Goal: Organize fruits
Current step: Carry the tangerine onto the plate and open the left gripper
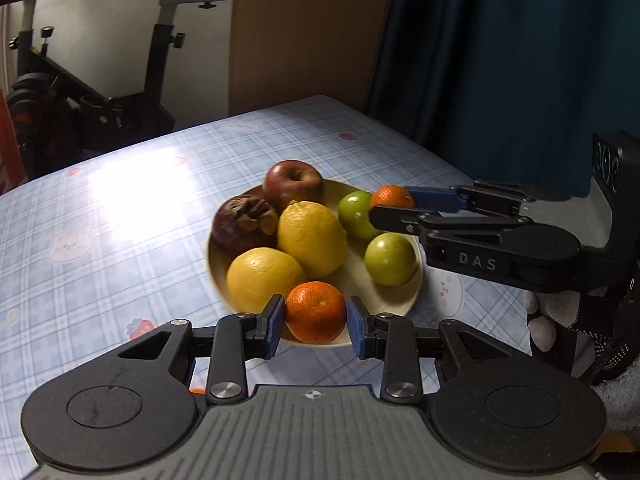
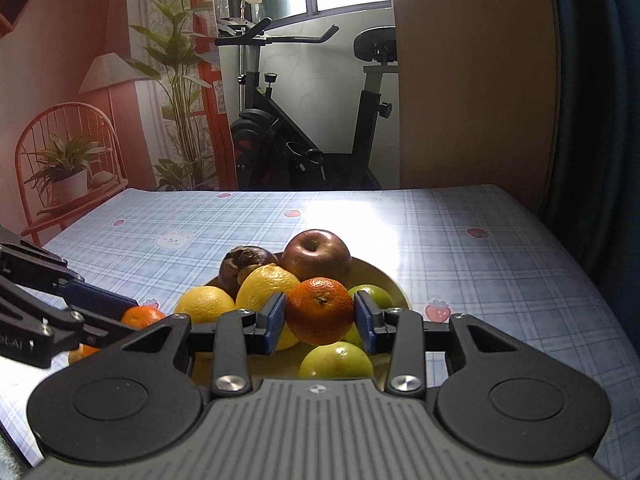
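I've got a mandarin in each gripper. Left gripper (image 1: 316, 322) is clenched on one mandarin (image 1: 316, 312) at the near edge of the plate (image 1: 400, 300); pads look pressed on both sides. Right gripper (image 2: 320, 320) grips the other mandarin (image 2: 320, 310), held above the plate's right side, over the two green fruits (image 1: 390, 259).

Rest of the fruit sits on the plate: two lemons (image 1: 312, 238) in the middle, red apple (image 1: 294, 182) at the back, a dark shrivelled fruit (image 1: 244, 220) back-left.

My read: mid-carry w/ both mandarins, either lifting off or bringing in; can't tell which. Next move needs a clear destination, then a steady carry w/o squeezing harder; peel is soft. Watch the right gripper doesn't clip the green fruits.

Plate sits on a table w/ a blue plaid cloth (image 1: 120, 240), glare patch beyond the plate. Behind the table: exercise bike (image 2: 304, 120), dark curtain (image 1: 500, 60) on the right.
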Motion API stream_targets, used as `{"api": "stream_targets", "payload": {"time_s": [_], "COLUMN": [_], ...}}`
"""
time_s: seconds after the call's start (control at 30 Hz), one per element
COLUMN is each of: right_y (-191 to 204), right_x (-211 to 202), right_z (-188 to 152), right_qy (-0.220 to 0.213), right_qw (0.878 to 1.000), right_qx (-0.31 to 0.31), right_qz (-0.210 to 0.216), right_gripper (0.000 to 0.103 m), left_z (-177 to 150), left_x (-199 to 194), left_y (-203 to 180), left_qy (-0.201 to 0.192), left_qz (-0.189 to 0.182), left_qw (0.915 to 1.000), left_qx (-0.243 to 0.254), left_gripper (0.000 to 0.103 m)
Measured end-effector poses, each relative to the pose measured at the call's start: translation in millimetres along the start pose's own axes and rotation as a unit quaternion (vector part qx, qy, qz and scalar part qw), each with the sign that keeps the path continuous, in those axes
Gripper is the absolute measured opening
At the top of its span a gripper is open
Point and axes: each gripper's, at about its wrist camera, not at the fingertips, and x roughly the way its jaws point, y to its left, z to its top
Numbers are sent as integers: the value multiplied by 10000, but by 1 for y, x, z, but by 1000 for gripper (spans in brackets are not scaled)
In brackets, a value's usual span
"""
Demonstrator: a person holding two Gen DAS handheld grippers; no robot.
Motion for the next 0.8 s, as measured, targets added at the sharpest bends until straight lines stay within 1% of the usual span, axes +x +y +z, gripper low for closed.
{"api": "stream_targets", "payload": {"time_s": [0.1, 0.23, 0.4, 0.5, 0.6, 0.8], "right_y": [-13, -22, -24, -24, -25, -21], "right_x": [7, 19, 33, 37, 39, 36], "right_z": [4, 8, 11, 10, 10, 11], "right_qy": [-97, -74, 9, 37, 42, 50], "right_qw": [9995, 9993, 9993, 9992, 9990, 9990], "right_qx": [280, 346, 309, 289, 302, 240], "right_qz": [58, 91, 225, 284, 331, 365], "right_gripper": [40, 40, 40, 40, 40, 42], "left_z": [4, 3, 5, 6, 7, 7], "left_x": [18, 29, 38, 39, 44, 41], "left_y": [-14, -20, -15, -12, -12, -12], "left_qy": [180, 309, 422, 462, 502, 448], "left_qz": [-96, -76, 15, 8, 28, -11], "left_qw": [9995, 9990, 9988, 9988, 9986, 9990], "left_qx": [221, 318, 252, 165, 177, 92], "left_gripper": [36, 36, 36, 36, 36, 36]}}
